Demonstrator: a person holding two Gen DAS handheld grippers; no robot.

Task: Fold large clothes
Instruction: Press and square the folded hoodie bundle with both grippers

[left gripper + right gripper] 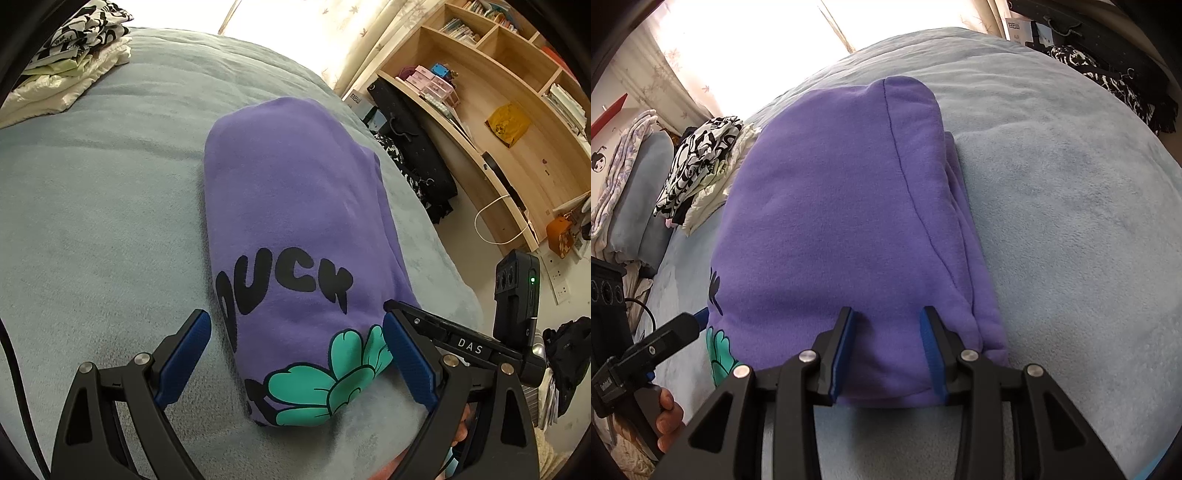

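The bed (92, 206), covered in a pale blue fleece blanket, carries the work. The purple sweatshirt (291, 221) lies on it, folded into a compact oblong, its near end toward both tools and black lettering and a teal flower print showing on the left side.

Risks, as judged:
- The fold is thick and soft. Lifting by the near end alone would likely let the lower layers sag and the fold open.
- The fleece blanket may drag on the fabric if the bundle is slid, skewing the edges.
- The layered edge on the right side sits slightly stepped out; a careless grip could take only the top layer.

Left tool (295, 360): jaws stand wide, astride the near end of the sweatshirt, pads not pressing on it.
Right tool (888, 354): jaws narrower, set over the near hem; fabric lies between them, but a firm pinch cannot be confirmed.

Surroundings: a stack of folded clothes (74, 55) lies well apart at the far left of the bed. A wooden shelf unit (491, 99) stands beyond the bed's right edge. Neither obstructs the work.
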